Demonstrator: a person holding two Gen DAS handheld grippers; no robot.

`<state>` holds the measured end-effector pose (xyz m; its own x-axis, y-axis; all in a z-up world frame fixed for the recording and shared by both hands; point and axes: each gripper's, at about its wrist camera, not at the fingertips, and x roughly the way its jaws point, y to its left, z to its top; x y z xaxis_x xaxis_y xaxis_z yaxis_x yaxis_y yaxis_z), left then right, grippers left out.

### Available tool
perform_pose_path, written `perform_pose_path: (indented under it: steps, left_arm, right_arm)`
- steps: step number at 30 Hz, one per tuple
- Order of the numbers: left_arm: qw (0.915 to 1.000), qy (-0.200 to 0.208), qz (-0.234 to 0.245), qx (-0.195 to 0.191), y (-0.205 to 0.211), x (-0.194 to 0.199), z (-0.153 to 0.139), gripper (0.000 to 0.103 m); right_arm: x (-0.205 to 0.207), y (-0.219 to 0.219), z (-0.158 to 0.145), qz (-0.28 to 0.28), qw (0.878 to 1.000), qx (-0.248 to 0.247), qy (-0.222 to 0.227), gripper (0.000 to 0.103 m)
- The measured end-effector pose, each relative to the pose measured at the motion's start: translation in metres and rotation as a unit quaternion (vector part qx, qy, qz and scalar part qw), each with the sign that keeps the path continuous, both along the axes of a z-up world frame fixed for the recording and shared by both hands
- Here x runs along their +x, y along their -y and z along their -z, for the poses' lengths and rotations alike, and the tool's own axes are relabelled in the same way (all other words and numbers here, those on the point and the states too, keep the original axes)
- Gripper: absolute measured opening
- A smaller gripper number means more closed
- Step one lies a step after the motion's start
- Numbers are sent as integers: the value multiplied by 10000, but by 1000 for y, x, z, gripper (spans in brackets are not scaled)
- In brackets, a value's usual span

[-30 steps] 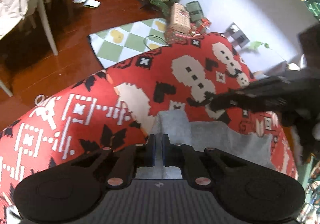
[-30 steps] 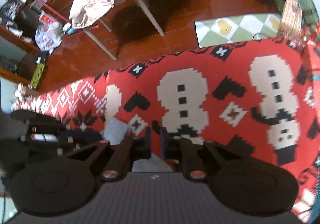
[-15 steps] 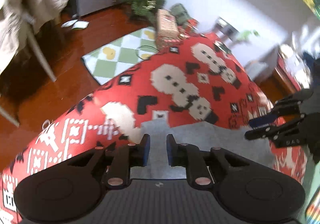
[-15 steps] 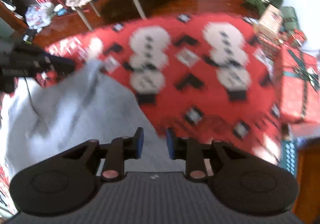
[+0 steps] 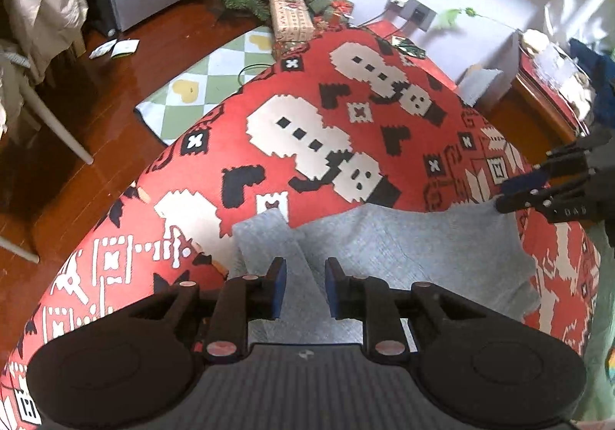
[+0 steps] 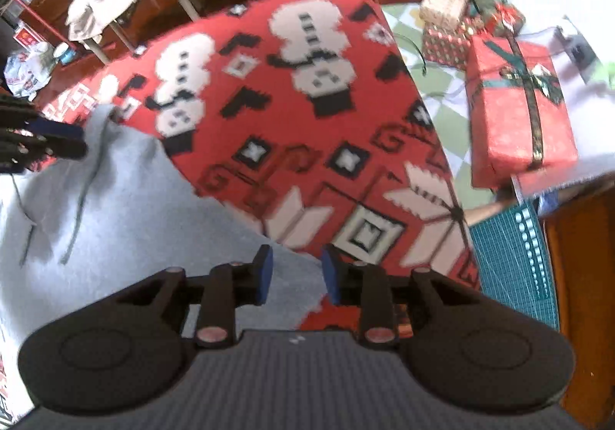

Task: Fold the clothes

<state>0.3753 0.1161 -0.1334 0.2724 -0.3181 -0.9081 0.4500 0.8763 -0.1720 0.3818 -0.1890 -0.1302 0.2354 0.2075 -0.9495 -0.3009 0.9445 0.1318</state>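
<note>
On the red snowman-patterned counter [image 5: 307, 92], a grey knit garment [image 5: 403, 249] is spread flat, unheld between narrowly parted left tongs [image 5: 301, 288], opening, and right tongs [image 6: 294, 274], closing; regripping is judged next.

The near part of the grey garment [image 5: 403, 249] is hidden behind the body of the left gripper [image 5: 301, 286] in the left wrist view, and its left side is cut off at nine o'clock in the right wrist view. The right gripper [image 5: 503, 195] is cut off by the frame edge at three o'clock there, so only its fingertips can be made out. The right wrist view is smeared by motion; the wrapped red gift box [image 6: 519, 111] at two o'clock is blurred, and its ribbon cannot be read clearly. Small items on the shelf at ten o'clock are too small to identify.
</note>
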Motion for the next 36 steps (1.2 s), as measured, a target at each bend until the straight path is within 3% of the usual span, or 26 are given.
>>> perform_pose_path:
  steps: [1, 2, 3, 6, 9, 10, 12, 15, 19, 22, 23, 25, 28, 30, 34, 36]
  left_arm:
    - [10000, -10, -47, 1, -1, 1, 0, 21]
    - [10000, -14, -90, -3, -3, 2, -1, 21]
    - [9999, -16, -132, -9, -4, 2, -2, 21]
    - [9997, -5, -248, -17, -9, 1, -4, 21]
    - [9993, -4, -374, 28, -15, 0, -3, 21]
    - [9991, -8, -411, 41, -17, 0, -2, 21]
    - [9988, -21, -477, 60, -20, 0, 0, 21]
    - [9986, -6, -528, 16, -21, 3, 1, 21]
    - [9985, -16, -543, -87, -15, 10, 4, 23]
    - [9989, 24, -475, -52, -5, 15, 8, 50]
    - [9989, 54, -467, -8, -3, 17, 10, 51]
    - [9989, 104, -435, 117, 1, 20, 14, 46]
    - [9986, 197, -383, 294, 7, 23, 20, 24]
    - [9982, 319, -340, 382, 9, 21, 20, 21]
    - [9969, 217, -744, 114, -2, 23, 20, 17]
    - [9945, 75, -1034, -126, -9, 26, 21, 21]
  right_arm:
    - [-1, -1, 1, -116, 9999, -90, 8, 20]
    - [-2, -2, 1, -247, 9995, -178, 2, 7]
    - [-3, -2, 1, -352, 9991, -250, -3, 3]
    - [-7, -3, 0, -539, 9971, -535, 52, 2]
    - [-4, 11, 0, -201, 9983, -540, 9, 3]
    - [-3, 14, 0, -89, 9987, -504, -32, 4]
    - [-1, 17, -2, 46, 9988, -485, -62, 15]
    - [6, 11, -18, 105, 9985, -490, 200, 21]
    - [28, -30, -35, -299, 9980, 9, 550, 34]
    - [42, -74, -33, -805, 9942, 359, 611, 35]
    - [46, -90, -28, -968, 9927, 427, 585, 35]
    - [51, -110, -16, -1132, 9916, 407, 466, 34]
    - [56, -135, 2, -1311, 9905, 314, 260, 29]
    - [54, -143, 5, -1435, 9890, 202, 309, 5]
    - [51, -151, 4, -1556, 9853, -124, 691, 3]
    - [57, -146, 7, -1402, 9884, -2, 587, 4]
